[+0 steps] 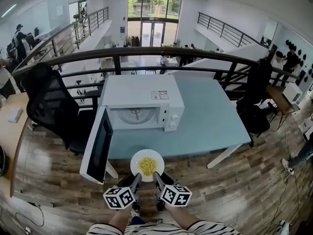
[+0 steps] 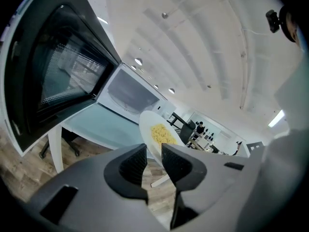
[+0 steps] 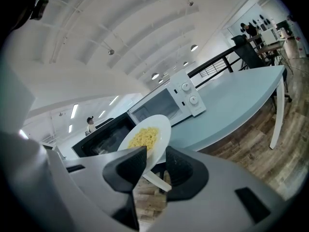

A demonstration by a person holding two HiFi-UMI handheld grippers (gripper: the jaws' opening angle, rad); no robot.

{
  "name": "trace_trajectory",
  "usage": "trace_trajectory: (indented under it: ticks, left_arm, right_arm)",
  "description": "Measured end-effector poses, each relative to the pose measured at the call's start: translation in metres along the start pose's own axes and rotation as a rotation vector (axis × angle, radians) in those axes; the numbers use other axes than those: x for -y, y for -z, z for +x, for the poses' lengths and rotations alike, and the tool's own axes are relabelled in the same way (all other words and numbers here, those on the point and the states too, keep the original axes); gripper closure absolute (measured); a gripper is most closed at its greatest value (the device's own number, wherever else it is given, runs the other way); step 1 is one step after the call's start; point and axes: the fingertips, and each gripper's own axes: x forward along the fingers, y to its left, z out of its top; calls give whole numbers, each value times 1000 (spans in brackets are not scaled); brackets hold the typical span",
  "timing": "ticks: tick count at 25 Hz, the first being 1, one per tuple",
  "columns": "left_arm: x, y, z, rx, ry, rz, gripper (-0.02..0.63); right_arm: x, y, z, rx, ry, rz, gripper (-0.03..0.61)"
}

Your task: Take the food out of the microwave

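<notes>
A white plate [image 1: 147,156] of yellow food [image 1: 147,166] hangs level over the near edge of the light blue table [image 1: 210,116], outside the white microwave [image 1: 142,104]. The microwave's door [image 1: 100,146] stands swung open to the left, and its cavity looks bare. My left gripper [image 1: 138,176] is shut on the plate's near left rim. My right gripper [image 1: 157,176] is shut on the near right rim. In the left gripper view the plate [image 2: 155,129] runs edge-on into the gripper [image 2: 154,156]. In the right gripper view the plate [image 3: 145,135] sits in the gripper [image 3: 155,156].
A black office chair [image 1: 49,102] stands left of the open door, and another chair [image 1: 254,102] stands at the table's right end. A dark railing [image 1: 146,53] runs behind the table. Wooden floor [image 1: 234,190] lies under me. People stand far off.
</notes>
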Motion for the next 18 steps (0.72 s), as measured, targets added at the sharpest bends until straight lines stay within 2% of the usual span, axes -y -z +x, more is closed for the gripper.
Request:
trace_trajectory:
  ticks: [18]
  left_arm:
    - [23, 65, -50, 28, -83, -42, 503]
  right_arm:
    - [7, 48, -57, -81, -63, -10, 445]
